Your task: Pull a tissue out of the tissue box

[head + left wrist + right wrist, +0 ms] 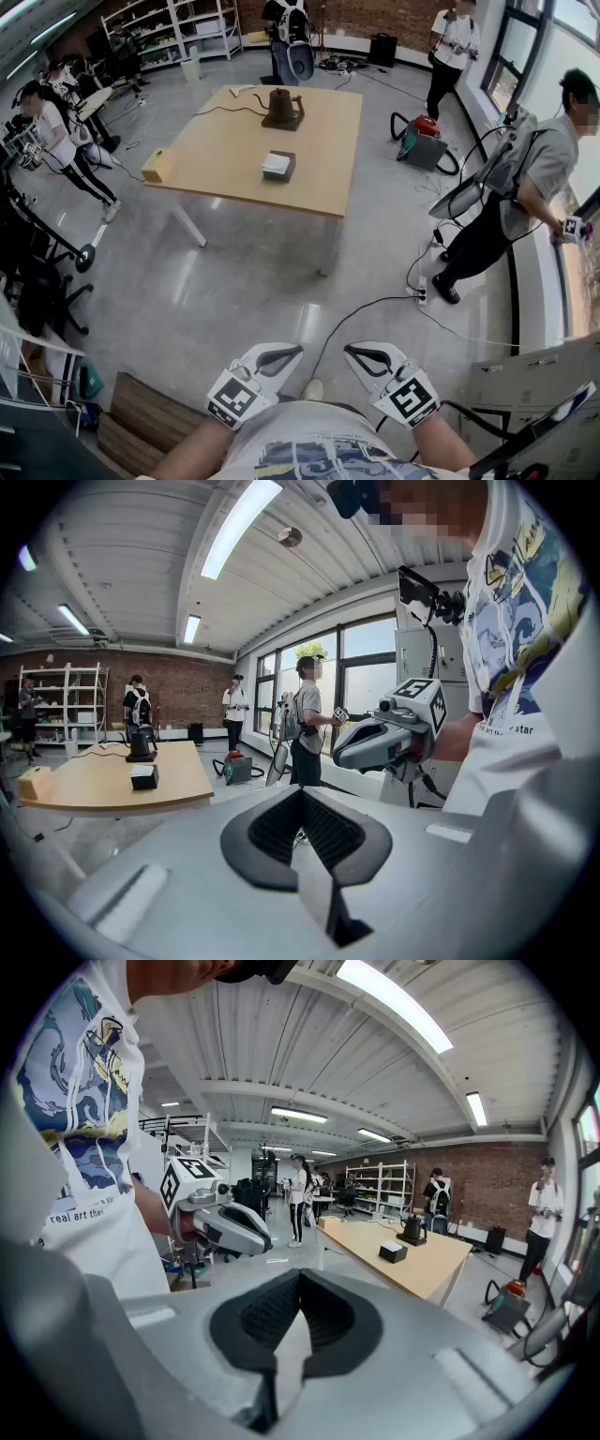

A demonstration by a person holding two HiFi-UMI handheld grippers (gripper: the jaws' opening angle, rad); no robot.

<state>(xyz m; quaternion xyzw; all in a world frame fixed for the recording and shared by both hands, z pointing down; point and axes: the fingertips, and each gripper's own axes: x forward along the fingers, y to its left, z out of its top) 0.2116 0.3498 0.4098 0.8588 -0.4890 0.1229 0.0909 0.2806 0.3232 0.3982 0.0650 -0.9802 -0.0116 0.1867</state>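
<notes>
The dark tissue box [278, 166] with a white tissue on top sits near the middle of a wooden table [319, 178], far ahead of me. It also shows small in the left gripper view [143, 776] and the right gripper view [393, 1252]. My left gripper [289, 352] and right gripper [352, 352] are held close to my body over the floor, side by side, well short of the table. Both point forward and slightly down. The left gripper's [302, 792] jaws are shut on nothing. The right gripper's [300, 1275] tips also meet, with nothing between them.
A dark kettle [281, 108] and a cable lie at the table's far end, and a yellow box [156, 165] sits on its left corner. Several people stand around the room. A vacuum cleaner [422, 142], a floor cable [375, 305] and chairs [37, 272] surround the table.
</notes>
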